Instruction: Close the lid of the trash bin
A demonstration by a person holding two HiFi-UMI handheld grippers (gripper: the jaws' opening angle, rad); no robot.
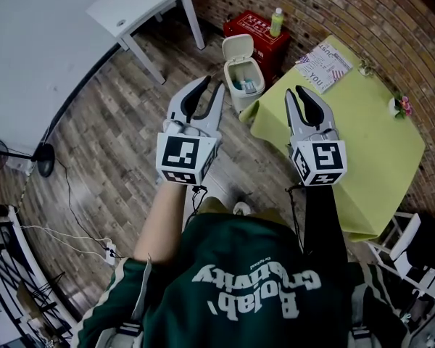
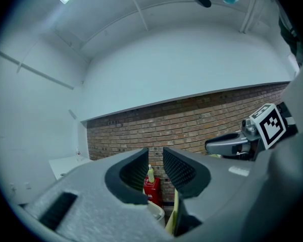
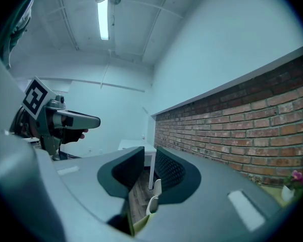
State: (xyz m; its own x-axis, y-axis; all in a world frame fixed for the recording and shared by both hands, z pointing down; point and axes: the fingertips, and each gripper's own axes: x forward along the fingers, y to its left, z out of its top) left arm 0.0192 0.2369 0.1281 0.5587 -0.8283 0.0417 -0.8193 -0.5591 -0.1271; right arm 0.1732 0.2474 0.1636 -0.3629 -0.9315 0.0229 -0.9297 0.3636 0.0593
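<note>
Flanking open trash bin (image 1: 241, 98), red crate (image 1: 255, 29), yellow-green table (image 1: 362, 140)

Free floor (image 1: 123, 114) fronts the bin (image 1: 239, 97); table (image 1: 362, 143) just beside

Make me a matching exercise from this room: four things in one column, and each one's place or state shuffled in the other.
Things:
1. trash bin
2. bottle
3. newspaper
4. flower

Places or states:
A. standing on the red crate
B. at the right edge of the green table
C. lid standing open
D. lying flat at the green table's far corner

Pairs: 1-C, 2-A, 3-D, 4-B
</note>
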